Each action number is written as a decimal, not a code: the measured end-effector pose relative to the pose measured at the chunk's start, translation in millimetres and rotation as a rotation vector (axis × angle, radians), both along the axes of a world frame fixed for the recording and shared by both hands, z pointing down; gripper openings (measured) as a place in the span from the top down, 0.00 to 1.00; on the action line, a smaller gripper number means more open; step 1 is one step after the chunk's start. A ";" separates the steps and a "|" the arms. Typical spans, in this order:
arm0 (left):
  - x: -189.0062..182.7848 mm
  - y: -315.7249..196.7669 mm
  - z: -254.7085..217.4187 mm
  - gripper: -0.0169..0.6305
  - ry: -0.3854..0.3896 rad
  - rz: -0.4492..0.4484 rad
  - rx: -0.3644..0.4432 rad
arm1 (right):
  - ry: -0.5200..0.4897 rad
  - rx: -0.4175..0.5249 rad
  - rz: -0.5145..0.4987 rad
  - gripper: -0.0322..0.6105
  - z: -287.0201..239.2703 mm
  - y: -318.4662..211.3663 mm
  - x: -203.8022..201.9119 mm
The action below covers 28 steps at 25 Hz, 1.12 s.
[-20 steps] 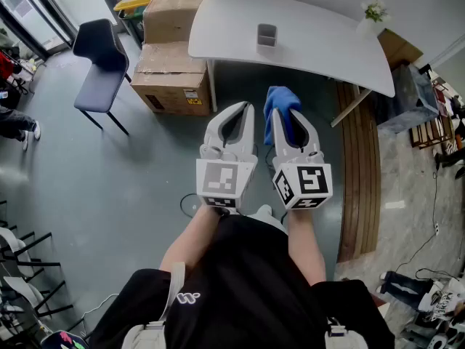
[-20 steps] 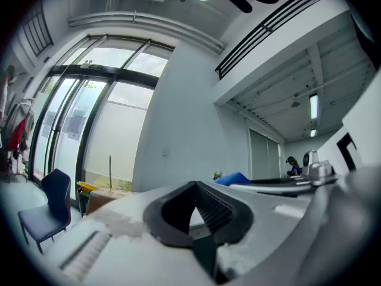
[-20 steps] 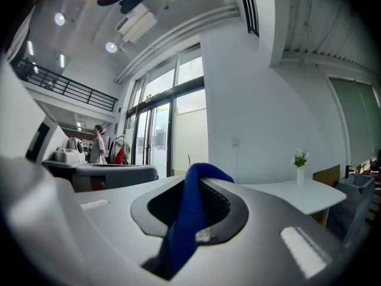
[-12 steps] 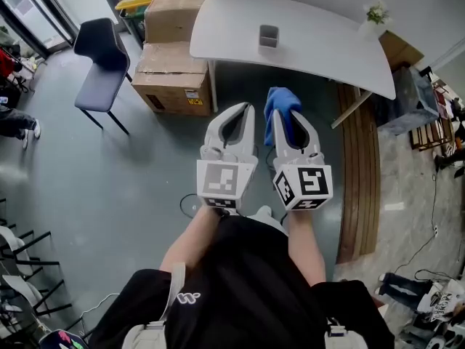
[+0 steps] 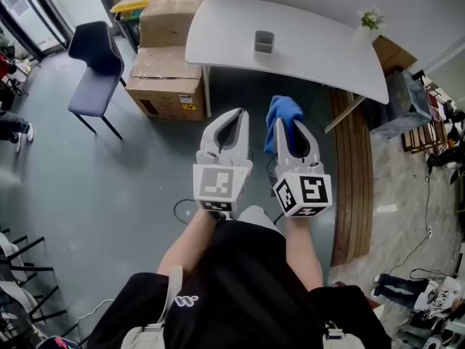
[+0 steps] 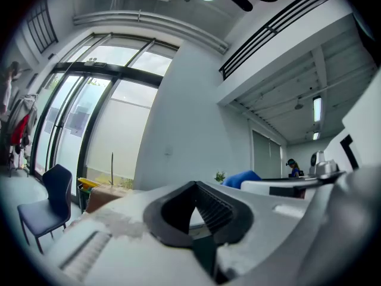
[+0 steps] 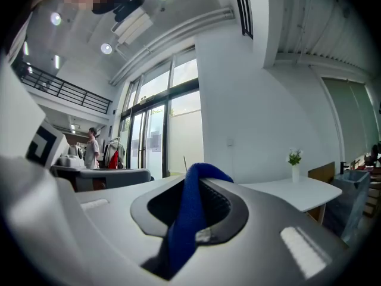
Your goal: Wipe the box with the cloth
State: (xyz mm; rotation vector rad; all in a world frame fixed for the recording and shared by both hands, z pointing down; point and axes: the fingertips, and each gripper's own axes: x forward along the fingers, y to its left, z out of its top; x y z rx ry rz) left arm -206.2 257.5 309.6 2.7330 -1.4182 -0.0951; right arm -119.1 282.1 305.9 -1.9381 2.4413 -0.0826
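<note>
Grey floor (image 5: 109,187) spreads in front of the white table (image 5: 320,53). The right gripper (image 5: 289,126) has its jaws clamped on the blue cloth (image 5: 283,109), which bunches out toward the table, while the left gripper (image 5: 234,118) is closed on nothing. Both are level, short of the table's near edge. The small grey box (image 5: 264,42) stands on the table top, well apart from the cloth.

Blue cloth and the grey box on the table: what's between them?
Nothing; the head view shows just floor and bare tabletop between blue cloth and grey box.
</note>
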 end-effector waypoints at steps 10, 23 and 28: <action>1.2 -25.7 2.0 0.97 0.010 -0.006 -0.002 | 0.009 -0.023 0.084 0.86 4.2 -15.9 46.9; 41.7 -153.2 8.0 0.97 0.012 -0.011 -0.003 | -0.035 -0.004 0.027 0.86 13.6 -162.1 89.7; 84.5 -217.4 11.0 0.97 0.076 0.092 -0.043 | -0.042 -0.015 0.017 0.86 16.0 -236.7 122.6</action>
